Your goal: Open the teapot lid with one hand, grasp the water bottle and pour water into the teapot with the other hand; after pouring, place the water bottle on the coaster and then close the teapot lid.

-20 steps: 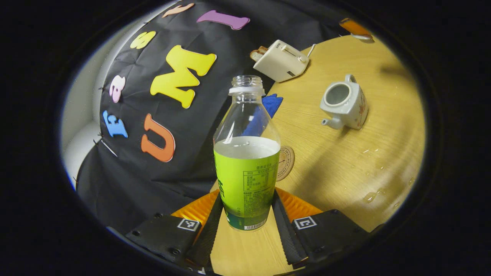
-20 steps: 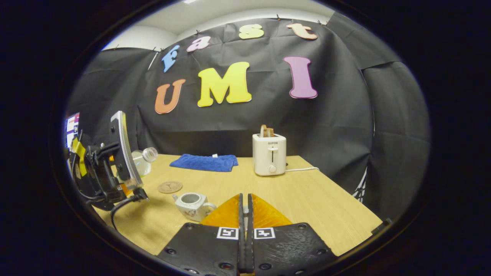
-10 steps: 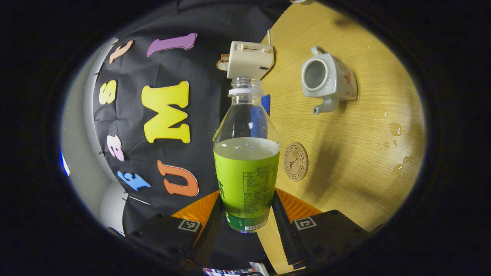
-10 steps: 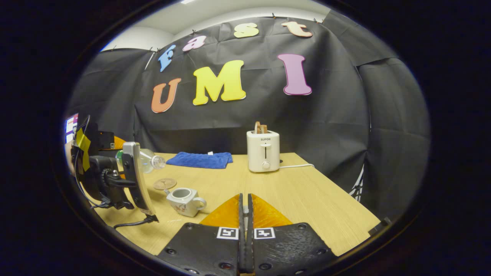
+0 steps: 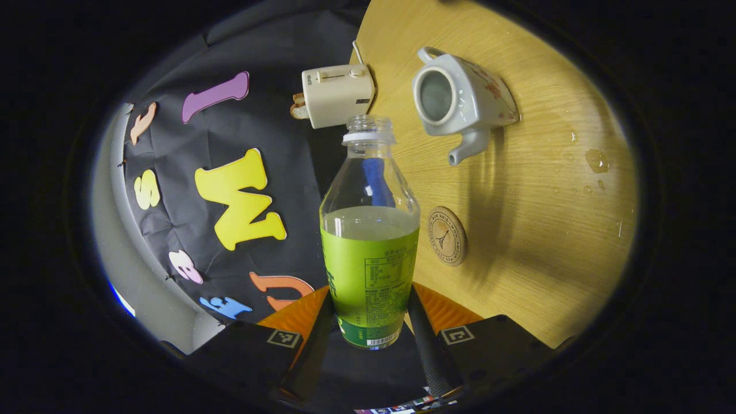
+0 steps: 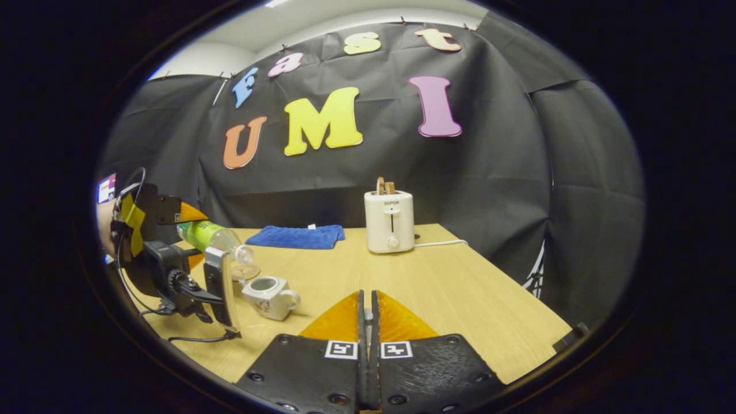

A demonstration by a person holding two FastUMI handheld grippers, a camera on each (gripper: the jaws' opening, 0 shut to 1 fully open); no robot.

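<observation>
My left gripper [image 5: 368, 302] is shut on the green-labelled water bottle [image 5: 370, 230], uncapped and about half full. In the right gripper view the bottle [image 6: 221, 238] lies tilted nearly level, its mouth just above and left of the white teapot [image 6: 267, 294]. The teapot [image 5: 460, 98] stands open on the wooden table, spout toward the round coaster [image 5: 447, 236]. No water stream is visible. My right gripper [image 6: 366, 296] hovers over the table right of the teapot, fingers closed to a thin slit; the lid is hidden beneath them.
A white toaster [image 6: 389, 221] with bread stands at the back of the table [image 6: 460, 287], and a blue cloth [image 6: 296, 236] lies to its left. Water drops [image 5: 598, 161] dot the wood near the teapot. A hand and cable trail behind the left gripper.
The left gripper has tipped the bottle further over and carried its mouth toward the teapot's opening. The right gripper has stayed shut and almost still.
</observation>
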